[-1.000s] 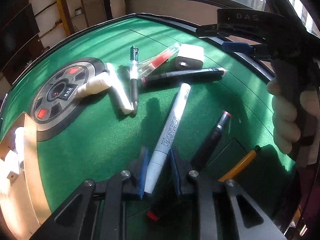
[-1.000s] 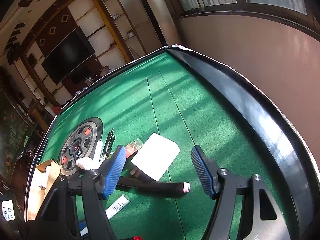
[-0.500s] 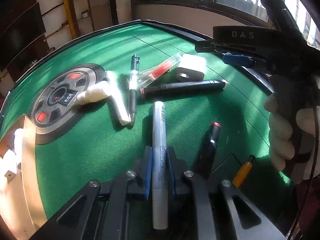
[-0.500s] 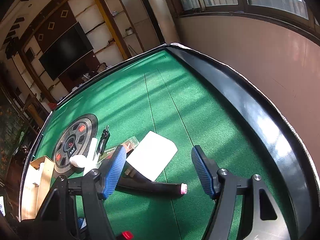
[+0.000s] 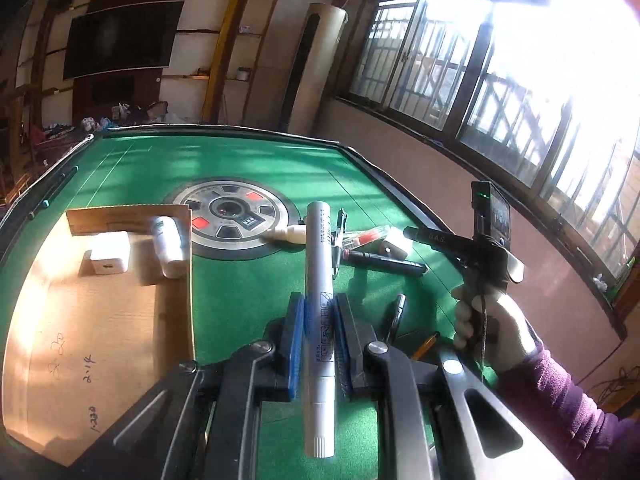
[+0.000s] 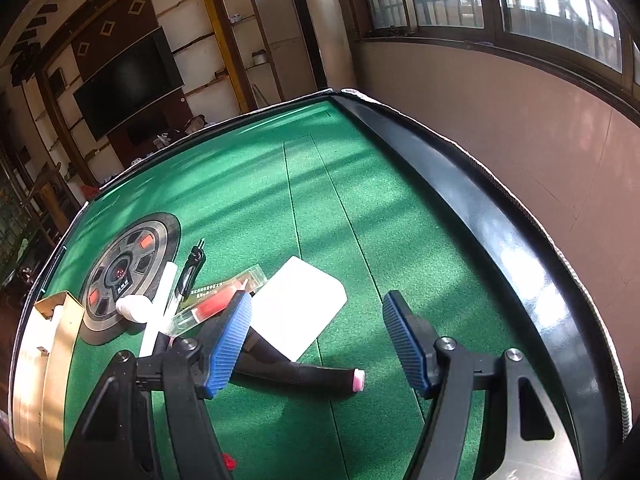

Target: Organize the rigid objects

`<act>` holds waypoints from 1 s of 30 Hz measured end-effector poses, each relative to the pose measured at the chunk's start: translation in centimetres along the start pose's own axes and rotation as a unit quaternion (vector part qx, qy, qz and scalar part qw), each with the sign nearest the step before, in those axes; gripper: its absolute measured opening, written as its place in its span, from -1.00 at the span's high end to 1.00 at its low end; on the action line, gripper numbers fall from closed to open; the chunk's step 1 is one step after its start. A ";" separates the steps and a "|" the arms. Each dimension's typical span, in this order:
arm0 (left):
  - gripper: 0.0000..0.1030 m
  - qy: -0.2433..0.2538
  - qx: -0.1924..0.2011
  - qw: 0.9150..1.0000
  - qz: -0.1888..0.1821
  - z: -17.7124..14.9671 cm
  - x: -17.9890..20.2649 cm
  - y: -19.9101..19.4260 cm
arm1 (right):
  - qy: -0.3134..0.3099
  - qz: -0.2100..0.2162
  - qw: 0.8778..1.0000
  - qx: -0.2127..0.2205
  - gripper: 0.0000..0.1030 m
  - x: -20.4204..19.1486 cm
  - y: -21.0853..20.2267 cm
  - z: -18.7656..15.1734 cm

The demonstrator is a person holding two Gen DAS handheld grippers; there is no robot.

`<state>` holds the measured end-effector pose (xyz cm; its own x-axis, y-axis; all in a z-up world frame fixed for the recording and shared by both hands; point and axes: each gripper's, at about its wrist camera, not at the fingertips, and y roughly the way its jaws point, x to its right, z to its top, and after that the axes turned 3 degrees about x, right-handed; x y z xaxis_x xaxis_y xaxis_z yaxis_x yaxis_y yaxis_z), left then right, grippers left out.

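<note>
My left gripper (image 5: 318, 312) is shut on a white marker (image 5: 319, 280) and holds it lifted above the green table, pointing forward. A cardboard tray (image 5: 100, 320) lies at the left with a white charger cube (image 5: 109, 251) and a white bottle (image 5: 168, 246) in it. My right gripper (image 6: 316, 340) is open and empty, hovering over a white block (image 6: 298, 304) and a black marker with a pink tip (image 6: 304, 372). A clear tube with a red insert (image 6: 216, 298), a black pen (image 6: 190, 270) and a white bottle (image 6: 134, 308) lie left of them.
A round grey dial (image 5: 234, 212) is set in the middle of the green table (image 6: 360, 208). A black raised rim (image 6: 480, 216) runs along the table's right edge. A dark pen (image 5: 398, 312) and an orange pen (image 5: 426, 346) lie near my left gripper.
My left gripper has lifted the white marker off the table and swung left, bringing the cardboard tray into view. My right gripper has stayed open over the white block.
</note>
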<state>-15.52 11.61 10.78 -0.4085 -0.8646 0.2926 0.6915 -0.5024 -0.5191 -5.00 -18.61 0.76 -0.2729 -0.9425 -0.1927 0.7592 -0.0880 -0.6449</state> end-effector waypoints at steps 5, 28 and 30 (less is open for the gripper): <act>0.73 -0.023 0.020 1.000 0.002 -0.3 -2.6 -2.2 | -0.083 0.053 0.995 -0.019 -0.30 -5.2 -2.4 -0.5; 0.73 -0.144 0.007 0.988 0.060 -2.1 -14.8 -1.9 | -0.349 0.075 0.919 -0.168 0.30 -21.3 8.6 -1.2; 0.73 -0.146 0.002 0.987 0.068 -2.2 -15.2 -1.6 | -0.338 0.079 0.922 -0.170 0.35 -21.0 8.6 -1.3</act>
<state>-11.71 25.64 5.44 -0.1233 -0.8896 0.4399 0.7305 -0.3814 -0.5665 6.50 0.88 -1.66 0.3438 -0.9304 0.1273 0.4973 0.0654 -0.8651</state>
